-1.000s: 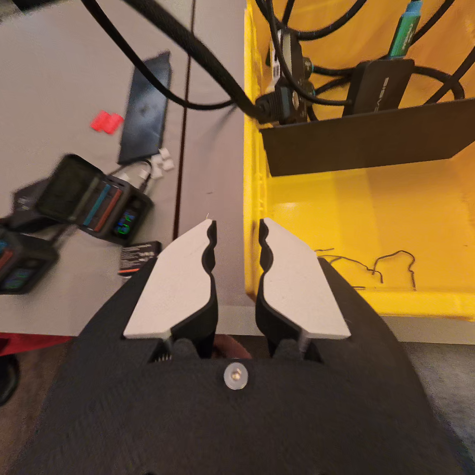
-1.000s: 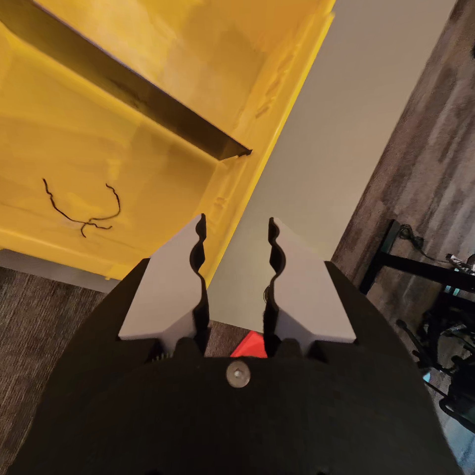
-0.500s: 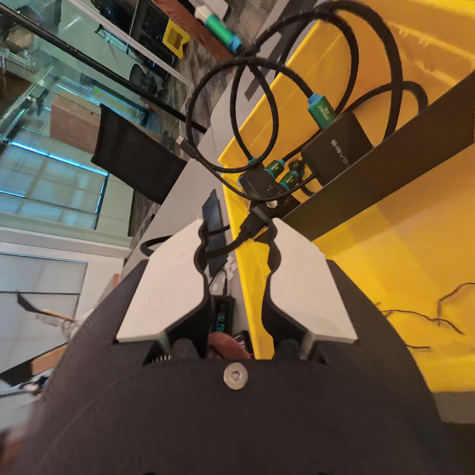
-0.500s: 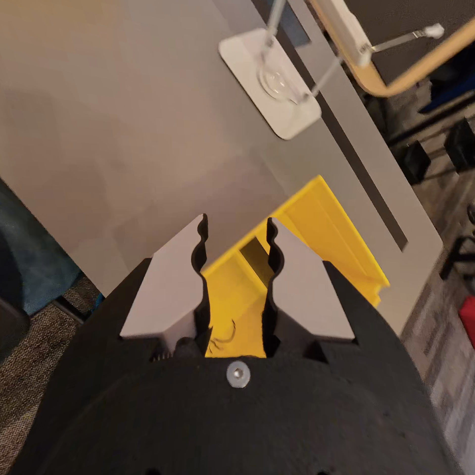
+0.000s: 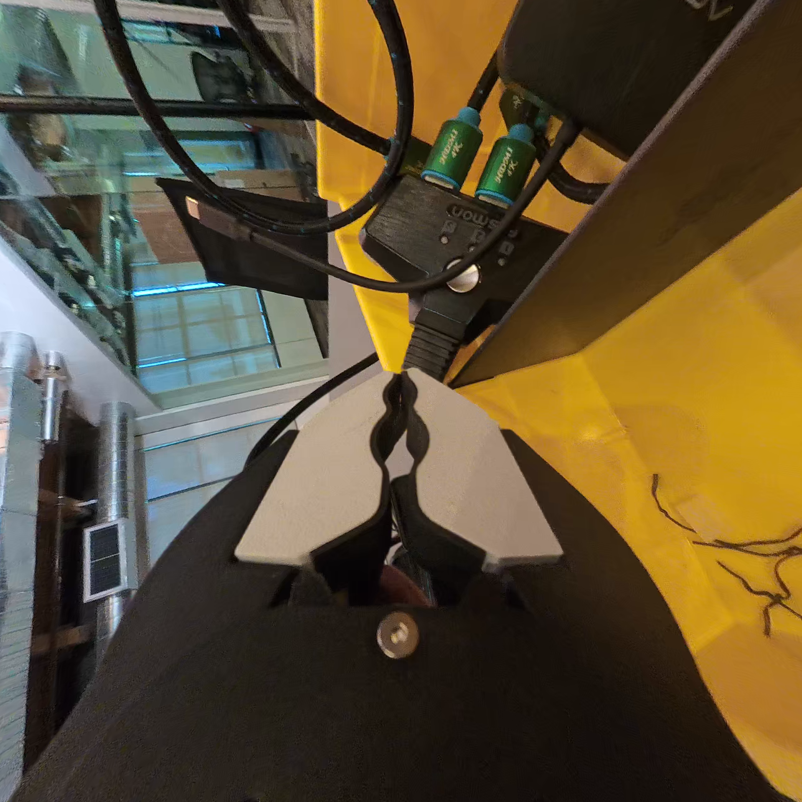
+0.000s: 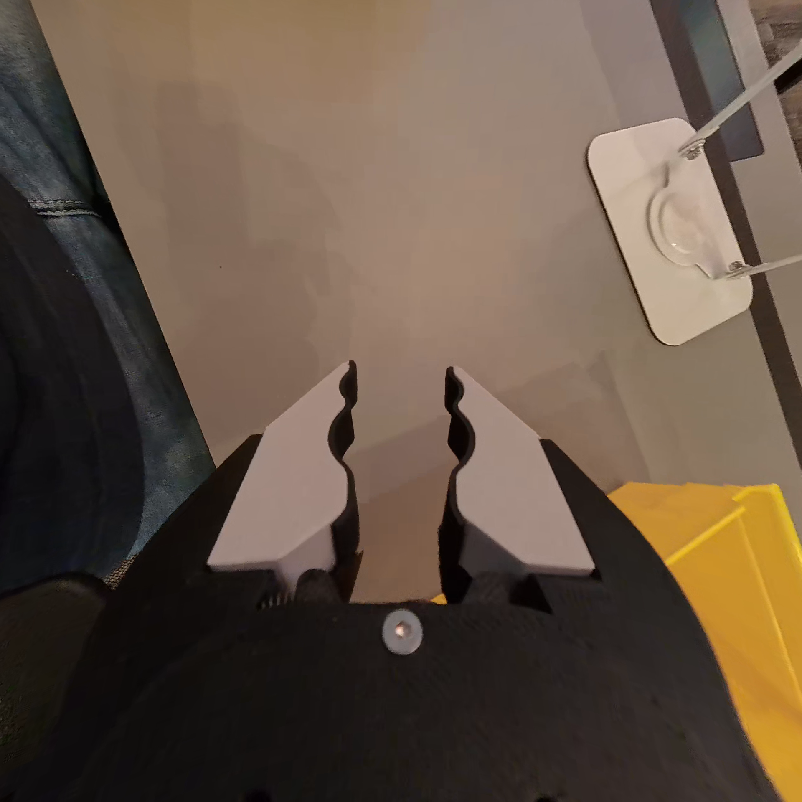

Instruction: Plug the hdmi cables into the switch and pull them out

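The left gripper (image 5: 400, 379) has its two grey fingers (image 5: 330, 468) drawn almost together, and a thin black cable (image 5: 392, 416) runs through the wavy slot between them, pinched at the tips. Just past the tips that cable ends in a black plug (image 5: 438, 325), which is seated in the near end of the small black switch (image 5: 429, 230). The switch lies in the yellow bin (image 5: 651, 434), against the near side of a dark divider (image 5: 629, 243) that crosses the bin. Two green HDMI plugs (image 5: 451, 152) stand side by side in the far edge of the switch, their braided black cables (image 5: 173, 130) looping up and away over the bin's rim. A larger black box (image 5: 607, 65) sits just beyond them, partly cut off by the frame. The right gripper (image 6: 401, 369) is well apart from all this: its fingers (image 6: 295, 477) are spread with a clear gap, holding and touching nothing, above a bare grey tabletop (image 6: 347, 173). A corner of the yellow bin shows at its lower right, and a white lamp base (image 6: 668, 230) rests on the table farther off.
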Demonstrator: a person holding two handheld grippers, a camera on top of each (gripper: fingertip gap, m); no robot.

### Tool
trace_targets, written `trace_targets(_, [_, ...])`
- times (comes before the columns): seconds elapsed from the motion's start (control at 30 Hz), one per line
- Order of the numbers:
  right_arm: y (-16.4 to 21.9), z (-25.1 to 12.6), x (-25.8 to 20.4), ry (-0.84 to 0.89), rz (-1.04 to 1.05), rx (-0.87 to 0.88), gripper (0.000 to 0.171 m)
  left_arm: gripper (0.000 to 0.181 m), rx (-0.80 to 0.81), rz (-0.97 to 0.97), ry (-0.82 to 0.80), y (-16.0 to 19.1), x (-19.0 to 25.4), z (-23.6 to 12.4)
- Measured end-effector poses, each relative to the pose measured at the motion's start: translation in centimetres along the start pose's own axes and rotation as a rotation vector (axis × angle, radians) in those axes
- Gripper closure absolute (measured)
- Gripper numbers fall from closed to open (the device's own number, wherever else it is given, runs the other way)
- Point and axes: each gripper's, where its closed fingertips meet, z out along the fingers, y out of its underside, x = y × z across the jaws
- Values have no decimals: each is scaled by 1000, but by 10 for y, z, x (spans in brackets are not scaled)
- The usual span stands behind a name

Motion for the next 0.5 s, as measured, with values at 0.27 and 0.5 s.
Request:
trace_targets(0.27, [3, 4, -6, -25, 7, 5, 134, 155, 42, 34, 14, -5, -12, -7])
trace_targets(0.5, [1, 12, -19, -51, -11, 0, 136, 137, -115, 227, 69, 15, 4, 15])
